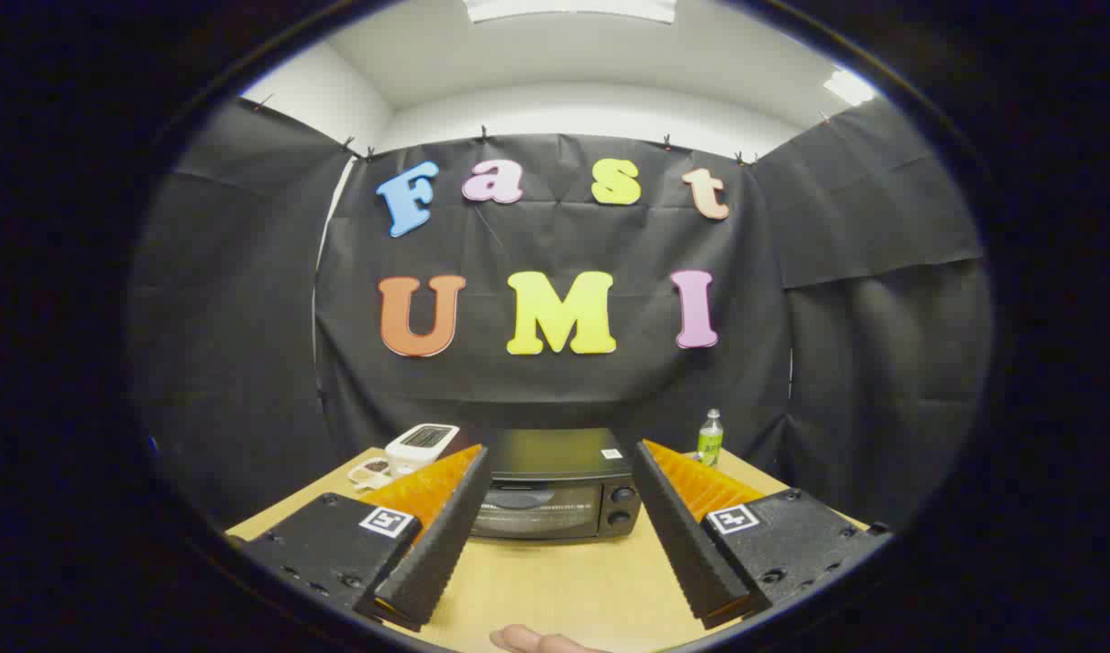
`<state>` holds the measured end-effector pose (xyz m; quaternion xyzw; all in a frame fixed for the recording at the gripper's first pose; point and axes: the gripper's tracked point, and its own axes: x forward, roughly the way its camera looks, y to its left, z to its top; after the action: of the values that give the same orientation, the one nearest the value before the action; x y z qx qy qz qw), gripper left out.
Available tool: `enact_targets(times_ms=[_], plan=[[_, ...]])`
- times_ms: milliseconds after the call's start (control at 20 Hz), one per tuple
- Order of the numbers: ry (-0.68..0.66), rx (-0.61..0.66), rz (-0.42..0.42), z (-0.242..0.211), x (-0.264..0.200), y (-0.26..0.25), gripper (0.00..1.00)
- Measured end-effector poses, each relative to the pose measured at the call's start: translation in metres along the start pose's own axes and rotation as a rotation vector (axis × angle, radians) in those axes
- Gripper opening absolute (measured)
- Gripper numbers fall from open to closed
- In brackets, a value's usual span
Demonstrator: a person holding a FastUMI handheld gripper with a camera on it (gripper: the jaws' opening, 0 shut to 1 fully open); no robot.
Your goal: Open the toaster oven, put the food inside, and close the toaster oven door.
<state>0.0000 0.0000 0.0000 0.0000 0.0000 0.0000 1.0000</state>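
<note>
**Claw apart, oven door closed ahead**

The claw (562, 472) has its fingers spread wide, gripping nothing, above the wooden surface (555, 580). At twelve o'clock beyond the fingertips sits the black toaster oven (555, 494), door shut. At eleven o'clock, a white kitchen scale (421, 444) stands beside a small white dish (371, 472). At one o'clock stands a green-labelled bottle (711, 438). A fingertip (532, 641) shows at six o'clock.
</note>
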Motion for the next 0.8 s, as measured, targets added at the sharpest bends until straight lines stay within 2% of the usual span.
enact_targets(times_ms=[800], plan=[[0.006,-0.008,-0.009,-0.0056,0.0053,0.0045,1.0]])
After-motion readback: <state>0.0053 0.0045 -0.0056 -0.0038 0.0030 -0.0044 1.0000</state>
